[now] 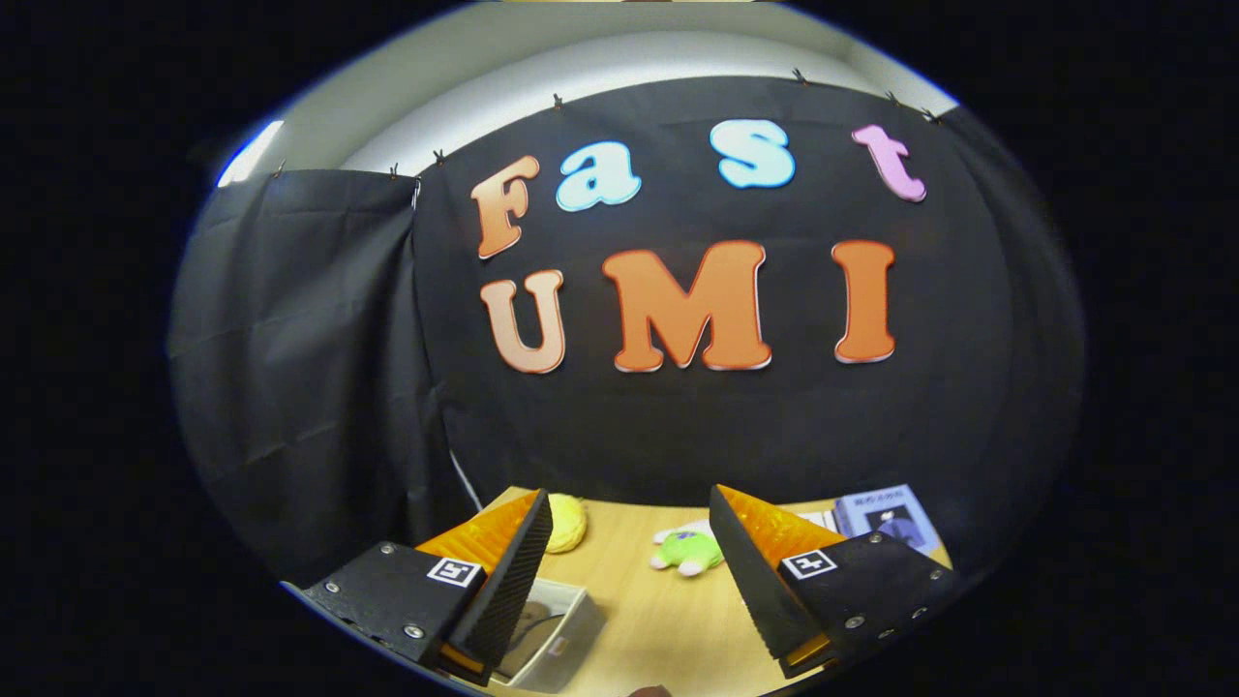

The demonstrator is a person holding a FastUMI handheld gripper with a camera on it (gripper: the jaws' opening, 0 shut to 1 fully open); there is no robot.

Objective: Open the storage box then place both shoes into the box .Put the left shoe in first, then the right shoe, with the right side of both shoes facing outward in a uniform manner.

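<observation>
Above the table [668, 620] the gripper [629, 552] hangs wide open and empty, aimed high, likely between reaches. The box [557, 634] sits under its left finger; whether its lid is off is unclear.

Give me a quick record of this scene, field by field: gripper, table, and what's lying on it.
gripper: gripper, fingers open, holding nothing
table: wooden table
near left finger: white box
beyond left finger: yellow object
between fingers, farther back: green and white plush toy
beyond right finger: book
shoes: not identifiable
</observation>
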